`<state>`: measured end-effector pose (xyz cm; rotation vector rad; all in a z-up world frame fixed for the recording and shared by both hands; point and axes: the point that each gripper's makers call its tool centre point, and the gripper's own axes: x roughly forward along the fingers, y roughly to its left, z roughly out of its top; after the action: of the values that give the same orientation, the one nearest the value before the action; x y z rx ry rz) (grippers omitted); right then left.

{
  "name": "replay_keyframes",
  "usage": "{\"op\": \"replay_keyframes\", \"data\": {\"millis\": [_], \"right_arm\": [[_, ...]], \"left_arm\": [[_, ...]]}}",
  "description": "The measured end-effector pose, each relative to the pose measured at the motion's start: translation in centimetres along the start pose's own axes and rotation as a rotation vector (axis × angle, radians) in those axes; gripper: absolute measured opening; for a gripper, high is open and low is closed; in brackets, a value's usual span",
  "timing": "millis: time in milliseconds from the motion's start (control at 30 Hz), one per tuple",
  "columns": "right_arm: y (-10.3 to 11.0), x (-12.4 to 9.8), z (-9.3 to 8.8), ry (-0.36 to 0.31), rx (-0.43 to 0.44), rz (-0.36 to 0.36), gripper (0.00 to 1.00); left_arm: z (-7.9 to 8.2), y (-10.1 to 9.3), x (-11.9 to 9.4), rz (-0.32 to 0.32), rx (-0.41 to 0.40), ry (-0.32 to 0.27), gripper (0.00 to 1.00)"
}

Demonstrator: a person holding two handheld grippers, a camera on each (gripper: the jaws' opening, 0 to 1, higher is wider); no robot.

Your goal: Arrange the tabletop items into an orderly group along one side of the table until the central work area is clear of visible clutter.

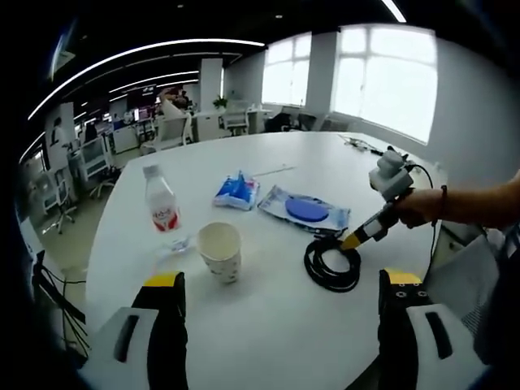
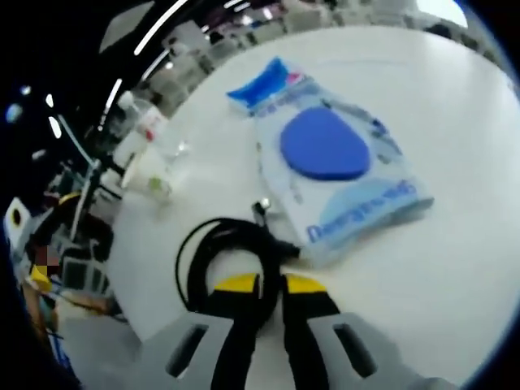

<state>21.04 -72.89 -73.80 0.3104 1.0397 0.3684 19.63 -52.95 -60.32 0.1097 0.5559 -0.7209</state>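
Observation:
On the white table (image 1: 268, 325) lies a coiled black cable (image 1: 331, 264). My right gripper (image 1: 352, 240), held by a hand, has its yellow tips down on the coil's top edge. In the right gripper view, that gripper (image 2: 270, 284) has its jaws nearly together on the cable (image 2: 199, 252). A wet wipes pack with a blue lid (image 1: 305, 210) (image 2: 333, 150) lies just beyond the coil. A blue tissue packet (image 1: 237, 191) (image 2: 268, 81), a paper cup (image 1: 220, 250) and a water bottle (image 1: 161, 199) stand to the left. My left gripper (image 1: 282, 284) stands wide open over bare table in front of the cup and cable.
Thin cables (image 1: 361, 145) lie at the table's far right edge, near the windows. Office chairs and desks (image 1: 171, 130) stand beyond the far end. The table's near edge runs just under my left gripper. A blurred bottle (image 2: 142, 122) and cup (image 2: 150, 175) sit near the table's edge.

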Motion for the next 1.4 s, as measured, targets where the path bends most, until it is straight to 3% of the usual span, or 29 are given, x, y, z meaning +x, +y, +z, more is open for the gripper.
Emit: {"op": "replay_keyframes", "data": {"millis": [267,500,600,1000,1100,1333,1400], "right_arm": [[0.7,-0.1,0.3,-0.029,-0.002,0.023,0.32],[1.2,-0.8,0.3,-0.055,0.012,0.028,0.56],[1.2,-1.4,0.6,-0.08,0.029,0.029,0.61],[0.5,-3.4,1.8,-0.163,0.104,-0.015,0.74],[0.3,-3.9,2.7,-0.218,0.082,-0.033,0.76],[0.2,-4.3,3.4,-0.24,0.081,-0.033,0.8],[0.3,-4.5,3.9,-0.272,0.066,-0.032,0.81]], "left_arm": [[0.1,0.3,-0.3,0.015,-0.005,-0.007,1.0],[0.0,0.5,-0.4,0.024,-0.006,-0.006,1.0],[0.1,0.7,-0.4,0.03,-0.008,-0.007,1.0],[0.6,1.1,-0.3,0.035,-0.027,-0.038,1.0],[0.8,1.0,-0.3,0.03,-0.032,-0.04,1.0],[0.7,1.2,0.1,0.029,-0.033,-0.033,1.0],[0.9,1.3,0.2,0.035,-0.033,-0.038,1.0]]}}
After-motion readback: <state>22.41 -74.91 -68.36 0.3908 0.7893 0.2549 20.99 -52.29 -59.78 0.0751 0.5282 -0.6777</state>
